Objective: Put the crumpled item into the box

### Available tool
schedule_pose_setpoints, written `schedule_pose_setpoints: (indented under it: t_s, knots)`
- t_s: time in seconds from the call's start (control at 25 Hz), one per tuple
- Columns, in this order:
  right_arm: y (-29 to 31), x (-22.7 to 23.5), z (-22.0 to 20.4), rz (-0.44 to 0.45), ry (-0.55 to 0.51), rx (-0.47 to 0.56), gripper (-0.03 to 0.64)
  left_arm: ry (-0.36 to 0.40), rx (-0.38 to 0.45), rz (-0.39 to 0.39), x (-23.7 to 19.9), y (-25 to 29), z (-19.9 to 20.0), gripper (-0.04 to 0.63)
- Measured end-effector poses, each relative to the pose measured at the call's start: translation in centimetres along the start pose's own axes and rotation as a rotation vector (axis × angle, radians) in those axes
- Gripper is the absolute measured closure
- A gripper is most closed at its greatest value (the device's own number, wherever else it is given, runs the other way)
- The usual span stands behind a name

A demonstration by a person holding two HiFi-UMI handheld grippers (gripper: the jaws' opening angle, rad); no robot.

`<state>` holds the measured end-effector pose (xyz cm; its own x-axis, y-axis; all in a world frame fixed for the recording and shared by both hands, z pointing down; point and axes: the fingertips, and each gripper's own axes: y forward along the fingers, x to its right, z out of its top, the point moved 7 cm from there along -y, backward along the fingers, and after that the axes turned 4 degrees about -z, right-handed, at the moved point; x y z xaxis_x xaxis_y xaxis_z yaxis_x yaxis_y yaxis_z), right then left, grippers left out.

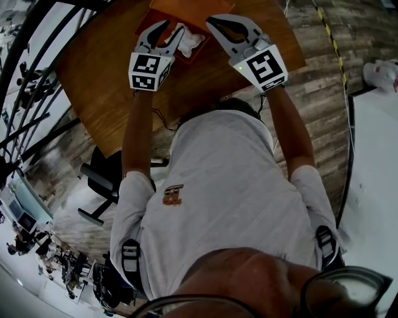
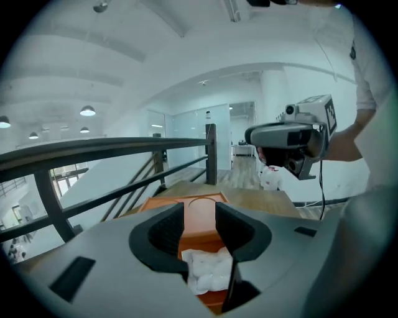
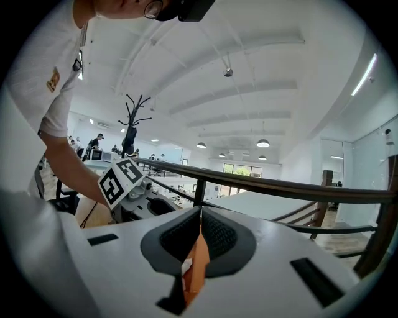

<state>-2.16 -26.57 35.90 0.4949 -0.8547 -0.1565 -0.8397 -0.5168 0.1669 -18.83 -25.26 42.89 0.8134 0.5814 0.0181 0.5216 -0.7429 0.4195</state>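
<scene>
A white crumpled item (image 1: pixel 191 42) lies in an open orange box (image 1: pixel 147 23) at the table's far edge. My left gripper (image 1: pixel 173 28) hovers over the box with its jaws apart. In the left gripper view the crumpled item (image 2: pixel 208 268) sits low between the fingers, against the right one, with the box floor (image 2: pixel 198 211) showing through the gap. My right gripper (image 1: pixel 214 23) is shut on the thin orange box lid (image 1: pixel 189 7). In the right gripper view that lid (image 3: pixel 196 273) is pinched edge-on between the pads.
The box stands on a brown wooden table (image 1: pixel 106 81). A black metal railing (image 1: pixel 25 62) runs along the table's left and far sides, with a drop to a lower floor beyond. Wood-plank floor (image 1: pixel 323 81) lies to the right. An office chair (image 1: pixel 99 180) stands by the table.
</scene>
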Motion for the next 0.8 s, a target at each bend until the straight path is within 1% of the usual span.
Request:
schedule_pose_setpoints:
  t_s: [0.12,0.32,0.48,0.56,0.8]
  knots:
    - [0.1,-0.4,0.5,0.011,-0.001,0.013,0.583,-0.009,0.061,0.020,0.7,-0.9,1.0,0.440]
    - [0.1,-1.1,1.3,0.028,0.011,0.039,0.583,-0.011,0.165,0.055,1.9,-2.6,2.9,0.501]
    - [0.0,-1.7,1.8,0.044,0.043,0.070,0.583,-0.021,0.267,0.094,2.7,-4.1,4.6,0.543]
    - [-0.2,-2.2,2.1,0.053,0.060,0.089,0.583,-0.025,0.312,0.104,3.0,-4.9,5.2,0.557]
    - [-0.5,-3.5,3.6,0.088,0.054,0.182,0.583,-0.029,0.410,0.124,4.0,-7.1,7.0,0.574]
